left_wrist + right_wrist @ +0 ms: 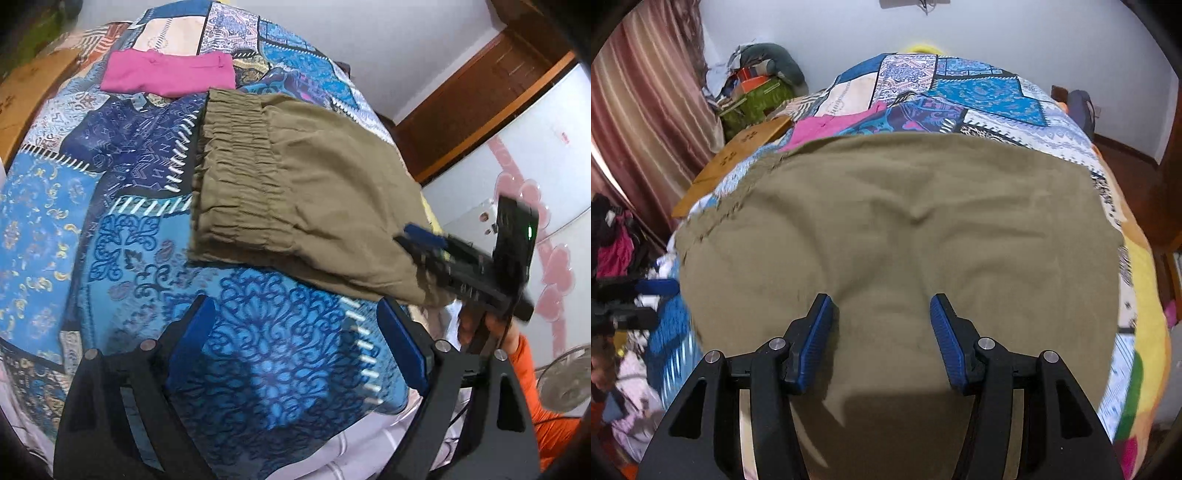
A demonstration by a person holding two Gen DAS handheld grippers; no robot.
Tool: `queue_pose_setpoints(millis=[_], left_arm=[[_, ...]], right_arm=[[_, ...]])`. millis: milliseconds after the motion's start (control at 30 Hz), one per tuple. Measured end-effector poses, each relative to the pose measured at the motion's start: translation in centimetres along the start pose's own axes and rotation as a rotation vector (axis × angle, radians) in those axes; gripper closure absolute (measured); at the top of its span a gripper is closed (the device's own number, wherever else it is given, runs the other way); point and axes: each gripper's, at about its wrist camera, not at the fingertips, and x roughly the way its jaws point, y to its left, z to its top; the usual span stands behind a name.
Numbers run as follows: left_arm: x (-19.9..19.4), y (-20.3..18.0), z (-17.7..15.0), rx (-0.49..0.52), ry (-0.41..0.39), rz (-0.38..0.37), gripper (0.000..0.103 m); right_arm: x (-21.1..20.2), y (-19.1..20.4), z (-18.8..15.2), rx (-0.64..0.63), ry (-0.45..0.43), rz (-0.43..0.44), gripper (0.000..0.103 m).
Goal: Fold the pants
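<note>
Olive-khaki pants (295,192) lie folded on a patchwork blue bedspread (122,236), elastic waistband to the left. In the right wrist view the pants (905,229) fill the middle, smooth with a small pucker. My left gripper (295,314) is open and empty, above the bedspread just in front of the pants' near edge. My right gripper (882,314) is open and empty, its fingers hovering over the near part of the pants. It also shows blurred in the left wrist view (436,247) at the pants' right corner.
Folded pink pants (168,75) lie farther back on the bed. A wooden board (738,155) and a pile of clothes (753,81) stand at the left by the curtain. A fan (565,380) and white cabinet are at the right.
</note>
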Motion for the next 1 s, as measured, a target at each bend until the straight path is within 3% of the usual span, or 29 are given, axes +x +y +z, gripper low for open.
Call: queue_pose_setpoints(millis=[200,367,567,700,833,900,933,967,1000], left_arm=[[1.1,1.1,1.7,-0.145,0.013,-0.151,0.014],[2.3,2.4,3.4,-0.264,-0.001,-0.21,0.014],[3.0,2.5,4.6,-0.307,-0.045,-0.136,0.031],[3.5,2.9,5.0,-0.379,-0.075,-0.135,0.031],[3.7,2.5,5.1,-0.382,-0.113,-0.105,0.031],[3.9,2.4,5.5,-0.379,-0.131,-0.07,0.039],[4.0,2.2,5.9,-0.369,-0.141,-0.035,0.056],[4.0,2.2,6.1,-0.355,-0.149,-0.006,0.065],[4.2,2.0,6.5,-0.337,-0.152,0.003,0.065]], right_arm=[[-1.3,-0.8,-1.7,0.039,-0.025,0.005,0.052],[-1.9,-1.2,-2.6,0.053,-0.037,0.002,0.052],[-2.5,-2.0,-3.5,0.084,-0.042,0.01,0.052],[-2.5,-2.2,-3.7,0.096,-0.045,0.018,0.052],[-2.5,-2.1,-3.8,0.095,-0.05,0.015,0.052],[-2.5,-2.2,-3.8,0.098,-0.051,0.019,0.052],[-2.5,-2.3,-3.8,0.099,-0.051,0.02,0.052],[-2.5,-2.3,-3.8,0.098,-0.049,0.019,0.052],[-2.5,-2.4,-3.8,0.098,-0.049,0.017,0.052]])
